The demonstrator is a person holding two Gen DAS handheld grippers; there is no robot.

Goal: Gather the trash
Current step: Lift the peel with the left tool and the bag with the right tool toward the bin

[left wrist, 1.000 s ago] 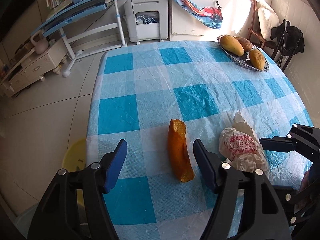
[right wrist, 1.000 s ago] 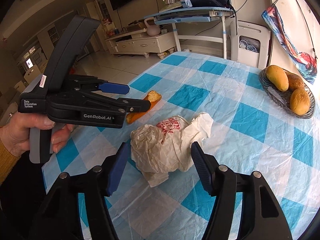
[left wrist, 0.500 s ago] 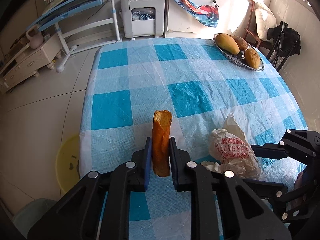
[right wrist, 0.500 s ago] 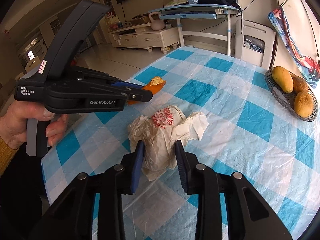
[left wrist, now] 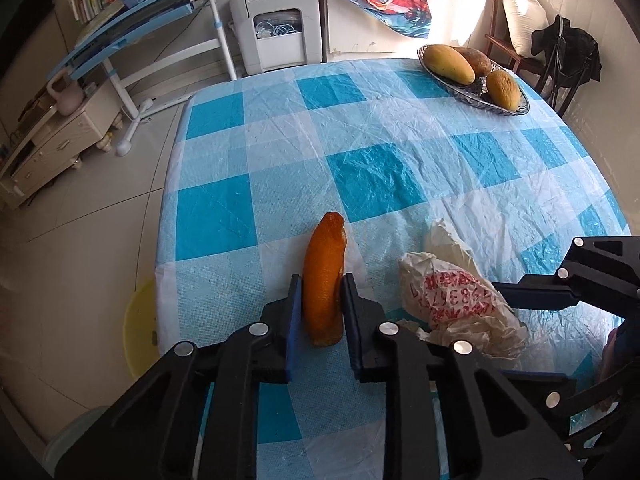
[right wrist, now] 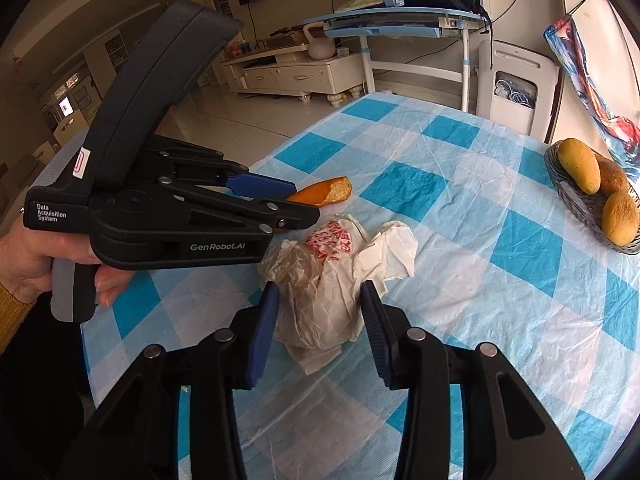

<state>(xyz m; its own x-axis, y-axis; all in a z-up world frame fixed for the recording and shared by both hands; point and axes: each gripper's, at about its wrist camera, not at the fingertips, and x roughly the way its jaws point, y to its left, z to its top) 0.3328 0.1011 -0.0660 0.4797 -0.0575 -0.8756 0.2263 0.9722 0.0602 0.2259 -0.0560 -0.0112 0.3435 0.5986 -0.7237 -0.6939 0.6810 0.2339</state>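
Both grippers at trash on the checked tablecloth

The left gripper [left wrist: 322,306] is clamped narrow on an orange peel [left wrist: 324,276], a long curved strip with a pale inner side, its far end lying on the tablecloth [left wrist: 372,168]. The right gripper [right wrist: 318,312] is closing, its blue pads touching a crumpled white wrapper [right wrist: 328,276] with red print, just beside the peel.
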